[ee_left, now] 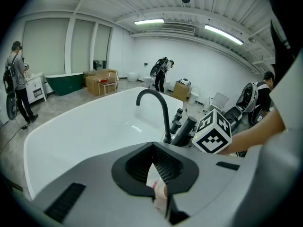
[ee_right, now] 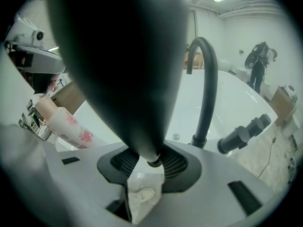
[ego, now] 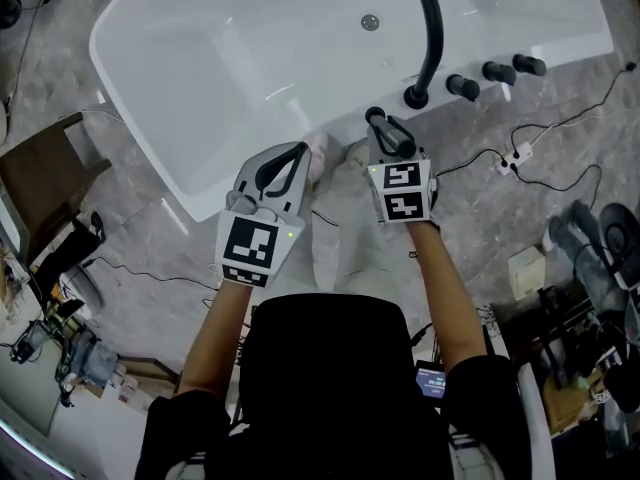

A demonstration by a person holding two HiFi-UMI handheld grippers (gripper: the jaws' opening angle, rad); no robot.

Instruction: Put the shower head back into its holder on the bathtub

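My right gripper [ego: 392,150] [ee_right: 150,161] is shut on the black shower head [ego: 387,130] [ee_right: 123,56], which fills the upper middle of the right gripper view. It hangs just short of the white bathtub's near rim [ego: 250,158], left of the black curved faucet [ego: 432,38] [ee_right: 208,89] and the row of black fittings [ego: 497,72] [ee_right: 242,135] on the rim. My left gripper [ego: 298,151] [ee_left: 152,144] is shut and holds nothing, at the tub's near edge. In the left gripper view, the shower head [ee_left: 184,130] stands beside the right gripper's marker cube [ee_left: 211,132].
A pale, pink-patterned thing [ego: 317,154] [ee_right: 66,123] lies by the tub between the grippers. Cables and a power strip [ego: 515,154] run across the floor on the right, a chair [ego: 50,173] stands on the left. People [ee_left: 16,79] stand in the room beyond.
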